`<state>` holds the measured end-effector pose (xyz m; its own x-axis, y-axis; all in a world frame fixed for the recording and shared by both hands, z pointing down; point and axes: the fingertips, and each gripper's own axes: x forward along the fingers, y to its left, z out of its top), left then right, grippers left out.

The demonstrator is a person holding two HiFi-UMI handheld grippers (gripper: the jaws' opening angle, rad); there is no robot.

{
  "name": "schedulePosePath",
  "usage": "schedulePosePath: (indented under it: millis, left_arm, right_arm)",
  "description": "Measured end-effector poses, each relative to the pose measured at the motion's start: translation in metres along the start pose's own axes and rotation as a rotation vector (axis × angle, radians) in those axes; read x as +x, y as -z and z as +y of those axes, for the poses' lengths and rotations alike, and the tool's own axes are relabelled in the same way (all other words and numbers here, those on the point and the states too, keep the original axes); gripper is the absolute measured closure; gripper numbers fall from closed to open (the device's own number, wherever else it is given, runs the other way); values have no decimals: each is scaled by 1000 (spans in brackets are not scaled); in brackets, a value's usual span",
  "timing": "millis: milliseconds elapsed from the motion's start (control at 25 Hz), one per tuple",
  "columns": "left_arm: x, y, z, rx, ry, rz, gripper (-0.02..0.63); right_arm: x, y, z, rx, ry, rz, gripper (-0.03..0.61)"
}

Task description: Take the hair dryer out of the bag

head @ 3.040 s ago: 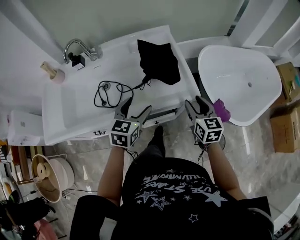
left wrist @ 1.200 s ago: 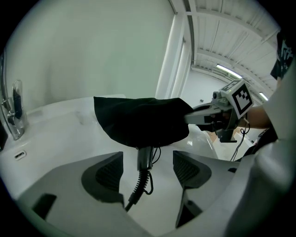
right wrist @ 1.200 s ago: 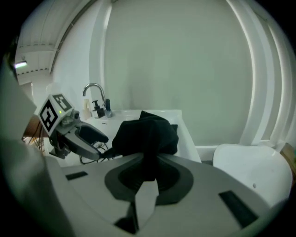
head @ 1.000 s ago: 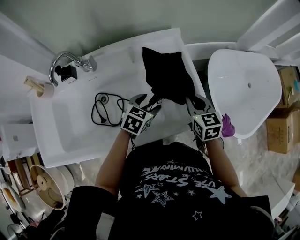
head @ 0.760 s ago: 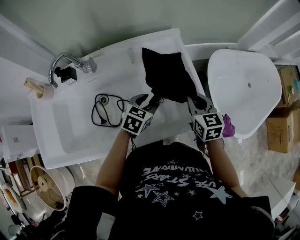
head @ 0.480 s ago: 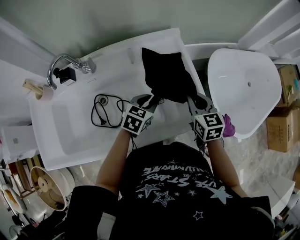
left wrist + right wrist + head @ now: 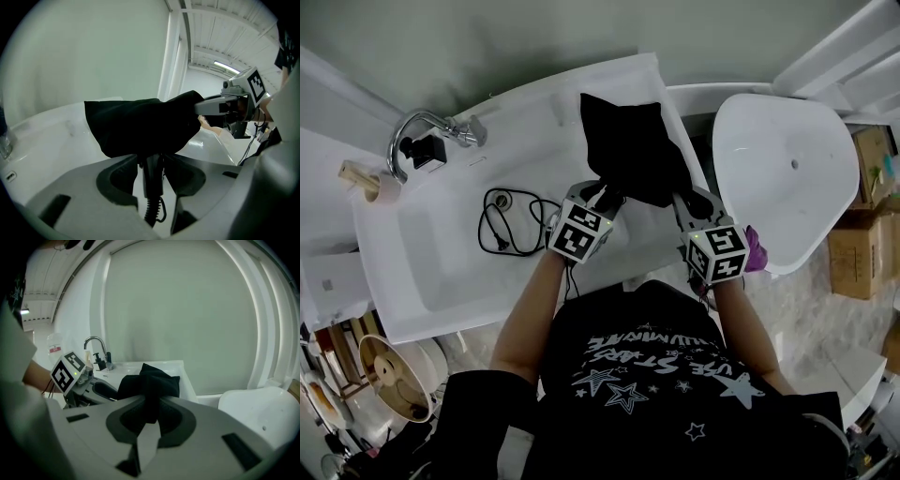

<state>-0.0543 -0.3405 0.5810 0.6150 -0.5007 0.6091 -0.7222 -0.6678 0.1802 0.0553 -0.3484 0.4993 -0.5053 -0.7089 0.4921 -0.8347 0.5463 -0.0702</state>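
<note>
A white washbasin counter [image 7: 431, 244] fills the scene. The left gripper [image 7: 600, 197] grips the handle of the hair dryer [image 7: 151, 174]; its jaws have just eased a touch wider, yet they press both sides. From those jaws the handle runs straight ahead into the mouth of the black bag [image 7: 628, 141] (the dryer's body is hidden inside), and the cord [image 7: 508, 225] trails off to the left. Just to the right, the right gripper [image 7: 682, 199] is clamped on the bag's near corner, so the pull should come straight back.

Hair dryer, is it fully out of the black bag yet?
No, the hair dryer shows only its handle, poking out beneath the black bag.
</note>
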Motion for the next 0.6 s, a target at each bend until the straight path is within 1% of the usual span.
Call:
schedulePosePath:
  millis: [120,280,600]
  left_arm:
    - [10,-1,0,9,0,3,426]
    - [18,-3,-1,20,2,32,420]
    - [28,3,2,-1,-46,75,413]
  right_arm:
    - [0,3,1,0,-3,6,545]
    - [-2,9,0,7,-3,17,545]
    - [-4,16,2,21,-7,18,545]
